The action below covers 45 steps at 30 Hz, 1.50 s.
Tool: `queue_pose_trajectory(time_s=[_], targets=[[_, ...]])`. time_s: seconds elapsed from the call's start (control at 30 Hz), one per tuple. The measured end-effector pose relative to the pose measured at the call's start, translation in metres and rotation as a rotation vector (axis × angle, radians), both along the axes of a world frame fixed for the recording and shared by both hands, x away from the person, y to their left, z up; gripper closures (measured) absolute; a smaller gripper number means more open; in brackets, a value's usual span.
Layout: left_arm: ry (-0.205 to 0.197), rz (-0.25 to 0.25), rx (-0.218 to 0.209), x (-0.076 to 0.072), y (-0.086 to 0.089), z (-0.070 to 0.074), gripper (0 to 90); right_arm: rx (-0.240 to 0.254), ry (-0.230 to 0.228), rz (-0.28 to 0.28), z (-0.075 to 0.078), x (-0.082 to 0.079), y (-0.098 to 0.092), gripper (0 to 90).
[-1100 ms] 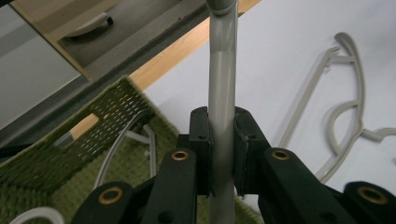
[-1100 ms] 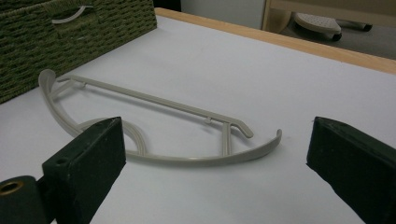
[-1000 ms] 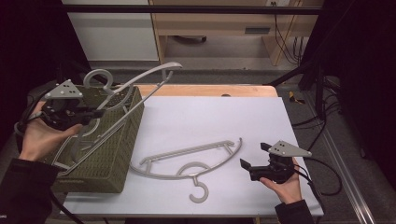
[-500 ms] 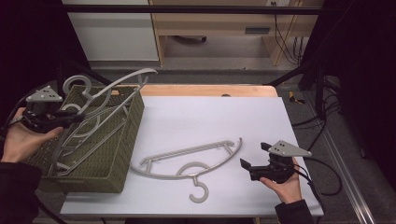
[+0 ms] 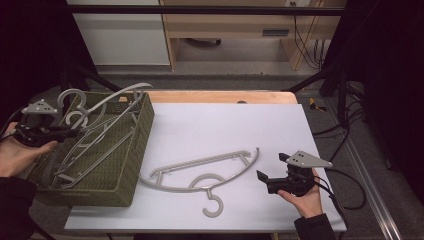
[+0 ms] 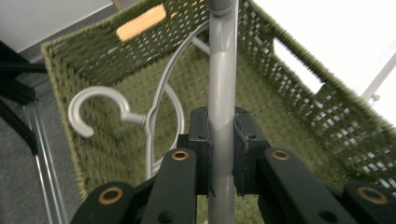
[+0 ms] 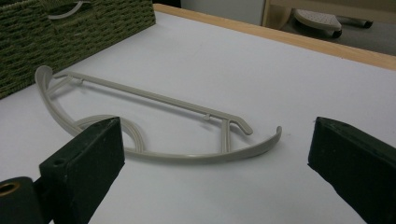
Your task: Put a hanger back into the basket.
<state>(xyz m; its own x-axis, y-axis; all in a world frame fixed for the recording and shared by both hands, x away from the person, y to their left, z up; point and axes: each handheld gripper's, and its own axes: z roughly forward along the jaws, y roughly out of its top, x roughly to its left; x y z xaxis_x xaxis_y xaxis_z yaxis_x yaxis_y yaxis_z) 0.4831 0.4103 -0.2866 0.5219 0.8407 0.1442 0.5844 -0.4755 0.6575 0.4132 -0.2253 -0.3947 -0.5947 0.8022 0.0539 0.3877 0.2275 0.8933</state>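
Observation:
A green woven basket (image 5: pixel 131 162) stands at the table's left, with grey plastic hangers inside. My left gripper (image 5: pixel 67 133) is over the basket's left side, shut on the bar of one grey hanger (image 5: pixel 107 102) whose end sticks out past the far rim. In the left gripper view the pads (image 6: pixel 201 140) squeeze that bar (image 6: pixel 221 70), and a second hanger (image 6: pixel 156 112) lies below in the basket (image 6: pixel 303 74). Another grey hanger (image 5: pixel 200 172) lies flat on the white table top. My right gripper (image 5: pixel 272 167) rests just right of it, open, with that hanger (image 7: pixel 154 100) lying ahead of its jaws (image 7: pixel 215 135).
The white table top (image 5: pixel 225 125) has a wooden strip (image 5: pixel 220 96) along its far edge. Black cables (image 5: pixel 345 175) trail off the right side. In the right gripper view the basket (image 7: pixel 28 42) stands at far left. A wooden shelf unit (image 5: pixel 230 30) stands beyond the table.
My left gripper has carried its hanger left and down, so the hanger now sits lower in the basket. The right gripper and the hanger on the table have stayed put.

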Motion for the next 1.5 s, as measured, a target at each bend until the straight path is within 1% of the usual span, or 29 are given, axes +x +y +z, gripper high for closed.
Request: queue_pose_trajectory(time_s=[0.07, 0.1, 0.13, 0.17, 0.2, 0.23, 0.3, 0.37, 0.43, 0.6, 0.67, 0.73, 0.8, 0.87, 1.0, 1.03, 1.07, 1.17, 1.2, 1.27, 1.3, 1.4, 1.43, 1.47, 1.5], targets=[[0.008, 0.011, 0.002, 0.0, 0.003, -0.003, 79.9, -0.002, 0.0, 0.0, 0.0, 0.0, 0.0, 4.1], [0.004, 0.021, 0.003, -0.001, 0.005, -0.005, 79.9, -0.002, 0.0, 0.0, 0.0, 0.0, 0.0, 4.1], [0.012, 0.018, 0.013, -0.001, 0.007, -0.005, 79.9, -0.001, 0.001, 0.001, 0.0, 0.0, 0.0, 4.1], [0.008, 0.03, 0.005, -0.001, 0.009, -0.008, 79.9, -0.002, 0.0, 0.001, 0.0, 0.0, 0.0, 4.1], [0.011, 0.033, 0.011, -0.001, 0.01, -0.009, 79.9, -0.001, 0.006, 0.001, 0.0, 0.0, 0.001, 4.1], [0.014, 0.042, 0.005, 0.0, 0.012, -0.01, 79.9, -0.002, 0.005, 0.001, -0.001, 0.0, 0.001, 4.1], [0.022, 0.051, 0.007, 0.0, 0.014, -0.012, 79.9, -0.001, 0.005, 0.003, -0.001, 0.0, 0.001, 4.1], [0.031, 0.051, 0.02, 0.0, 0.016, -0.015, 79.9, -0.003, 0.005, 0.002, 0.0, 0.0, 0.001, 4.1], [0.038, 0.059, 0.018, 0.001, 0.016, -0.018, 79.9, -0.003, 0.005, 0.003, -0.001, 0.0, 0.001, 4.1], [0.066, 0.059, 0.037, 0.005, 0.015, -0.025, 79.9, -0.008, 0.006, 0.006, -0.001, 0.0, 0.001, 4.1], [0.08, 0.064, 0.035, 0.007, 0.016, -0.029, 79.9, -0.008, 0.009, 0.006, -0.001, 0.0, 0.001, 4.2], [0.086, 0.068, 0.025, 0.009, 0.016, -0.034, 79.9, -0.007, 0.011, 0.006, -0.001, 0.0, 0.001, 4.2], [0.094, 0.065, 0.027, 0.012, 0.015, -0.039, 79.8, -0.012, 0.011, 0.007, -0.002, 0.001, 0.001, 4.2], [0.115, 0.064, 0.02, 0.014, 0.014, -0.045, 79.8, -0.014, 0.012, 0.008, -0.002, 0.001, 0.001, 4.2], [0.141, 0.067, 0.008, 0.02, 0.013, -0.058, 79.8, -0.013, 0.012, 0.007, -0.002, 0.001, 0.001, 4.4], [0.154, 0.063, 0.005, 0.021, 0.013, -0.06, 79.8, -0.014, 0.011, 0.009, -0.002, 0.001, 0.001, 4.4], [0.154, 0.066, -0.001, 0.022, 0.013, -0.064, 79.7, -0.013, 0.011, 0.009, -0.002, 0.001, 0.001, 4.5], [0.179, 0.066, -0.017, 0.025, 0.014, -0.073, 79.7, -0.014, 0.015, 0.008, -0.003, 0.001, 0.002, 4.6], [0.186, 0.068, -0.032, 0.026, 0.014, -0.077, 79.6, -0.011, 0.021, 0.008, -0.003, 0.001, 0.003, 4.6], [0.189, 0.069, -0.055, 0.028, 0.016, -0.082, 79.5, -0.017, 0.016, 0.01, -0.003, 0.002, 0.003, 4.7], [0.198, 0.069, -0.058, 0.029, 0.016, -0.084, 79.4, -0.019, 0.015, 0.012, -0.003, 0.002, 0.002, 4.7], [0.182, 0.095, -0.069, 0.029, 0.017, -0.088, 78.8, -0.017, 0.015, 0.009, -0.003, 0.002, 0.003, 4.8], [0.177, 0.096, -0.069, 0.029, 0.018, -0.088, 78.5, -0.013, 0.019, 0.009, -0.003, 0.001, 0.003, 4.8], [0.166, 0.107, -0.063, 0.029, 0.019, -0.088, 77.9, -0.013, 0.015, 0.01, -0.003, 0.001, 0.003, 4.9], [0.158, 0.121, -0.051, 0.028, 0.019, -0.088, 74.4, -0.012, 0.017, 0.009, -0.003, 0.001, 0.003, 4.9]])
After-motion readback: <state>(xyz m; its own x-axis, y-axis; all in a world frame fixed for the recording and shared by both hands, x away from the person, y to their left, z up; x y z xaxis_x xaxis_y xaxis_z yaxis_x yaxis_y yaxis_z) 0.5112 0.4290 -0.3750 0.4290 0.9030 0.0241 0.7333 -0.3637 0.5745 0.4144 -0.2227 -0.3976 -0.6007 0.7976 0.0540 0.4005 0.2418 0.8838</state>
